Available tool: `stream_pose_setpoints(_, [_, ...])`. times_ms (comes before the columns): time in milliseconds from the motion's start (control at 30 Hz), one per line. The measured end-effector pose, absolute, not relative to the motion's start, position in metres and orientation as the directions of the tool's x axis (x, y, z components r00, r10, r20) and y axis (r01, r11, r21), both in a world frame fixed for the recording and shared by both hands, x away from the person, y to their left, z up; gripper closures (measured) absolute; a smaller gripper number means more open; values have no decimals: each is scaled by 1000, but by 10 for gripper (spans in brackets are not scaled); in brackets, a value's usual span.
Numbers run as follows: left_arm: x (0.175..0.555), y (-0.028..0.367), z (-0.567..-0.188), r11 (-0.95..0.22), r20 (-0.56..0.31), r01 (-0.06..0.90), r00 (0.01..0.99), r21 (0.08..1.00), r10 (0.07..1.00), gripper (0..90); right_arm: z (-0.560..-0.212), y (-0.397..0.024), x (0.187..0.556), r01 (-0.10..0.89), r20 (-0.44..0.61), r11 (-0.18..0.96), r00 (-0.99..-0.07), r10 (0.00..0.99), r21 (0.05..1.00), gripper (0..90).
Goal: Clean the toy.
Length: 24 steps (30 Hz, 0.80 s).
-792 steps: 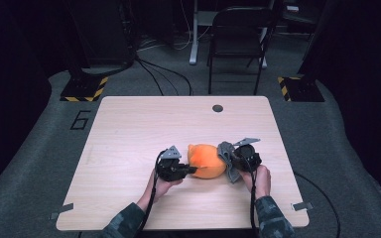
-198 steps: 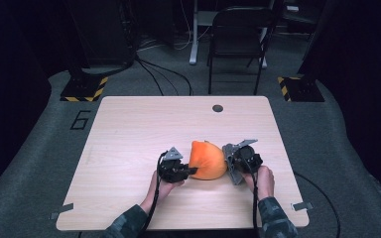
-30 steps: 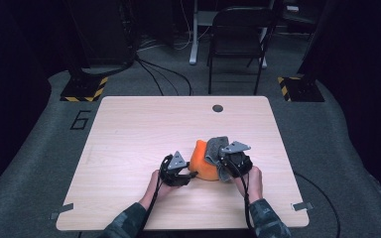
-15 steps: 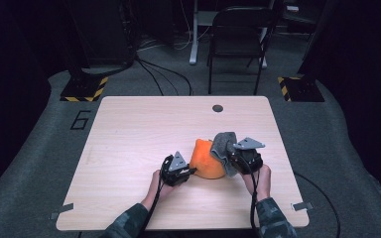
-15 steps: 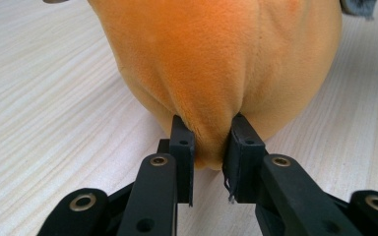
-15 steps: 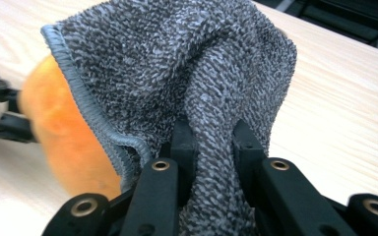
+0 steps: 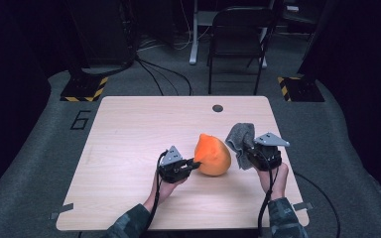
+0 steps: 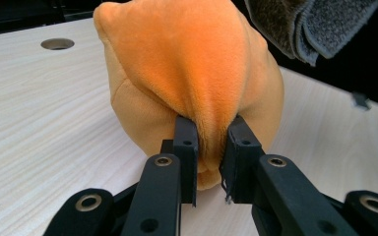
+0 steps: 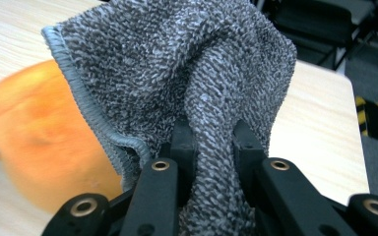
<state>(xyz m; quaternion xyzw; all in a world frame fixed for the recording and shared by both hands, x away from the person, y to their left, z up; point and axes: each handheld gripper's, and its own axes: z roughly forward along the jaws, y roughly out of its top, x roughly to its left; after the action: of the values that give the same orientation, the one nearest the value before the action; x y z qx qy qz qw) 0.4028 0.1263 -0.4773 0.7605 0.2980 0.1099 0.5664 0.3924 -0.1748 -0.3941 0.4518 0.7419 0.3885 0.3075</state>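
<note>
From my seat, the high view shows the table (image 7: 129, 129) evenly lit from above, while the floor around it falls off into near black. Shadows beside the orange plush (image 7: 212, 154) are soft and short. No glare anywhere. My left gripper view is sharp on the plush; in my right gripper view the plush behind the grey cloth (image 9: 187, 64) blurs out of focus.

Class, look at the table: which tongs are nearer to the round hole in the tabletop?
Right. The right tongs, shut on the grey cloth, sit closer below the hole; the left tongs, pinching the orange plush, lie farther toward the person.
</note>
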Motion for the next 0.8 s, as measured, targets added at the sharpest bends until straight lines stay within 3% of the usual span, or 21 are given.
stream_pose_setpoints(233, [399,128,-473,-99,-303,425,771,900,559,782,-372,-129,371,362,-159,374,-503,850,854,764])
stream_pose_setpoints(433, [403,126,-490,-128,-349,498,746,857,568,777,-410,-91,380,414,-208,489,-561,801,768,762])
stream_pose_setpoints(467, [404,126,-492,-127,-355,505,743,854,567,774,-425,-89,386,408,-248,523,-559,791,748,761])
stream_pose_setpoints(633, [403,125,-493,-133,-358,512,741,849,568,770,-428,-97,391,429,-236,512,-548,802,744,761])
stream_pose_setpoints(800, [403,125,-493,-137,-357,513,741,847,568,764,-440,-122,401,525,-161,442,-496,853,727,762])
